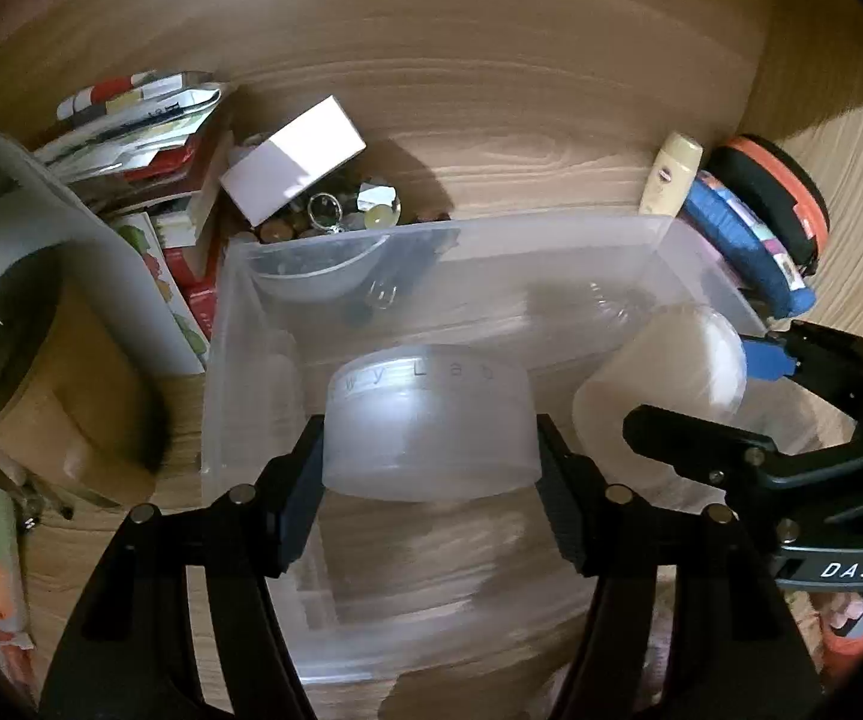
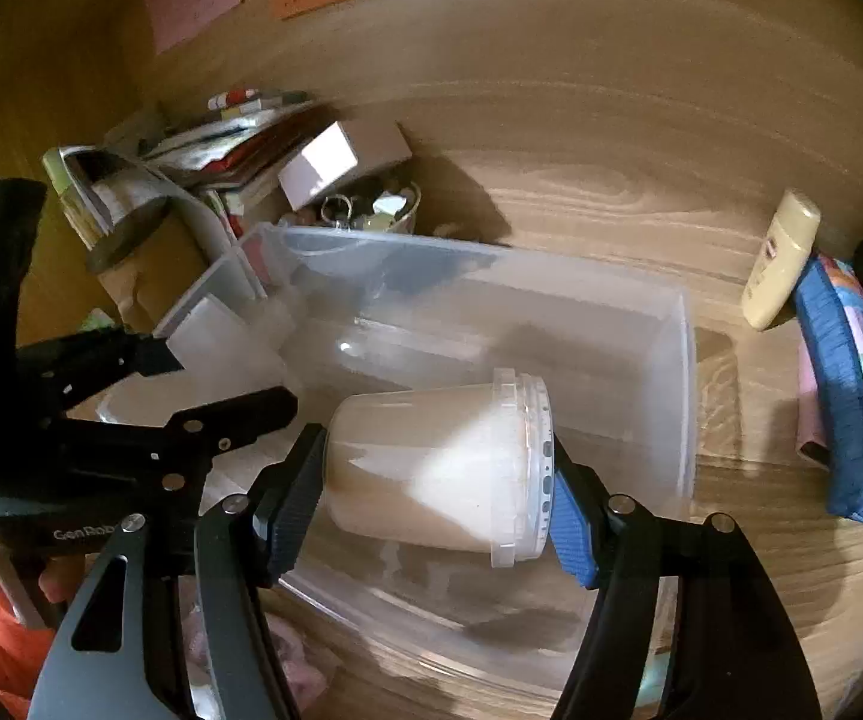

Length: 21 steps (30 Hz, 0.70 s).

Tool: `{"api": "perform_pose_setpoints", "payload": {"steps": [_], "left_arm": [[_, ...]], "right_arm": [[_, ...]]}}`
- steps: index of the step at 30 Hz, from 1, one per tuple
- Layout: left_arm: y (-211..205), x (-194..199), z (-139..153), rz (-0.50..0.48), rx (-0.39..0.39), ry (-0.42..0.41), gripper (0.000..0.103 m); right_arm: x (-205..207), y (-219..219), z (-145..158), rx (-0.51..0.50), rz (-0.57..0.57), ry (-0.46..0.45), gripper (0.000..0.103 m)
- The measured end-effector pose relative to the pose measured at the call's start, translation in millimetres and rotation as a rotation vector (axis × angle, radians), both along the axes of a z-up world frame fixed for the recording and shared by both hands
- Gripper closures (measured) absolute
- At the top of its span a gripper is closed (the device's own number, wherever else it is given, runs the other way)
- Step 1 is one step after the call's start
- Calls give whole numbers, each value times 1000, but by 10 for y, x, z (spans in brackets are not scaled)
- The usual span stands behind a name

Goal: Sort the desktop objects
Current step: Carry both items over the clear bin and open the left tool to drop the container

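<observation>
My left gripper [image 1: 429, 456] is shut on a low round frosted jar [image 1: 428, 420] and holds it above a clear plastic bin [image 1: 215, 360]. My right gripper [image 2: 437, 474] is shut on a taller frosted tub with a ribbed lid [image 2: 443, 468], held on its side over the same bin [image 2: 686, 390]. The tub [image 1: 665, 384] and the right gripper [image 1: 749, 402] also show at the right of the left wrist view. The left gripper [image 2: 191, 384] shows at the left of the right wrist view.
Behind the bin lie a white box [image 1: 293, 159], a dish of small trinkets [image 1: 347, 210], and a pile of booklets [image 1: 143, 120]. A cream bottle [image 2: 782, 258] and a blue pouch [image 2: 851, 384] lie right of it. A grey cylinder [image 1: 5, 276] stands at left.
</observation>
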<state>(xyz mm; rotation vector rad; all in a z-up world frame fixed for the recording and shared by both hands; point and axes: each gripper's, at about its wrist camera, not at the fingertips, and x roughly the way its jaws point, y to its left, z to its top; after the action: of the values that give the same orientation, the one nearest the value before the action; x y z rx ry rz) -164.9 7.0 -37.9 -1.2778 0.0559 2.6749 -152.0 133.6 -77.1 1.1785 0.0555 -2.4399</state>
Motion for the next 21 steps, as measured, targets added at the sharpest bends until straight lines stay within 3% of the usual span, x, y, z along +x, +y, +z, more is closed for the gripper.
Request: {"api": "perform_pose_setpoints", "payload": {"steps": [5,15,21], "left_arm": [[91,8,-49,-14,-67,5,39],[69,-15,-41,-7,-72,10,35],[26,-24,-12,-10,-35,-3,33]], "right_arm": [[10,-40,-26,35,-1,2,39],[38,-82,-31,83,-3,22,38],[34,-63,-5,82,-1,27,38]]}}
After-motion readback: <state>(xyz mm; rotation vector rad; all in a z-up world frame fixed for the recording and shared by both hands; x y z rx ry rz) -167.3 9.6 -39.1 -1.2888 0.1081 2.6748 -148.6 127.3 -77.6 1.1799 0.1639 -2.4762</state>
